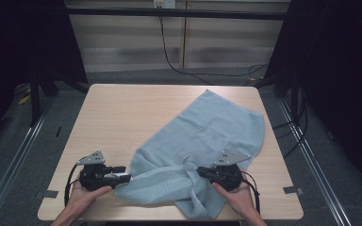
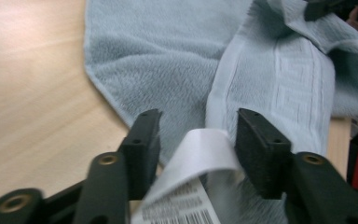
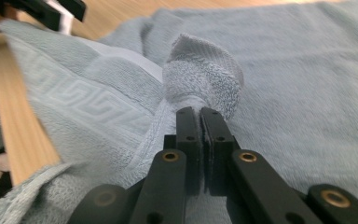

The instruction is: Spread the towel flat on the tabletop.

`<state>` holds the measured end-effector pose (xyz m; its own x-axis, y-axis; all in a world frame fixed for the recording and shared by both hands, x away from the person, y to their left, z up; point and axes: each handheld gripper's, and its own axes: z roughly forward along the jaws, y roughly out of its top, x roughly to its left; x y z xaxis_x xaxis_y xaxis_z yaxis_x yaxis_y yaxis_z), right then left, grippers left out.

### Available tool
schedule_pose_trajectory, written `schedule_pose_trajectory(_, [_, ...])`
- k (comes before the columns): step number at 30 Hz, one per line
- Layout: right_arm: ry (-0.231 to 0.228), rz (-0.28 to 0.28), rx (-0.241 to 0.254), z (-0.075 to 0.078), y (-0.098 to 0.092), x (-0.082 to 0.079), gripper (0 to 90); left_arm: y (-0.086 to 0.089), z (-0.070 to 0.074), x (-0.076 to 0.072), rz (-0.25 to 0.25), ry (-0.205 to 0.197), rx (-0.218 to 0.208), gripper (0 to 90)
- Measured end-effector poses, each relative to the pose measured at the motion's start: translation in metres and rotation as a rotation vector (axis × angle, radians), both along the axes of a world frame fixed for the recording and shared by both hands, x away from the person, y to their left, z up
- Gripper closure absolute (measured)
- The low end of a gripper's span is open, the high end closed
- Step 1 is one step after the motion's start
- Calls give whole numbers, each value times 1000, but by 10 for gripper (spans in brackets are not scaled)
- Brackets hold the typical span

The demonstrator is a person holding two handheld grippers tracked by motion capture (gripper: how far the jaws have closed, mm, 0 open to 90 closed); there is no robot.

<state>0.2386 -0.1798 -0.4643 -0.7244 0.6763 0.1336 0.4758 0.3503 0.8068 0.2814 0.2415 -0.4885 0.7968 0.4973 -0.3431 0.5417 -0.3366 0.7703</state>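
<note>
Right hand-held gripper (image 3: 200,114) pinching bunched towel (image 3: 205,84) fold

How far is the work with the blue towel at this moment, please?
Early stage. Done: the towel lies on the table, its near edge bunched into a fold. In hand: the right gripper pinches a towel fold; the left gripper stands open around the white label. Left: the towel is still crumpled, not neatly folded.
</note>
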Motion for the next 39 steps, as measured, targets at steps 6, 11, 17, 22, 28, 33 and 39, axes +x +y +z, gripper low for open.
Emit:
schedule_pose_trajectory(6, [8,-79,-43,-9,-22,2,870,-23,4,-7,-74,26,-44,337])
schedule_pose_trajectory(11, [37,-98,-55,-20,-29,6,869,-47,-2,-16,-145,33,-5,297])
schedule_pose_trajectory(17, [52,-102,-49,-23,-29,7,866,-59,-15,-17,-180,28,107,571])
schedule_pose_trajectory(22, [57,-103,-26,-23,-27,11,868,-56,-10,-17,-196,23,70,825])
schedule_pose_trajectory(28, [-48,-79,107,16,-30,1,868,-32,22,-21,-127,-81,-35,829])
schedule_pose_trajectory(33, [-136,-17,165,50,-26,-22,868,-19,39,-36,-140,-132,-84,828])
schedule_pose_trajectory(39, [-65,37,121,27,-15,-54,866,-12,23,-64,-168,-80,-21,801])
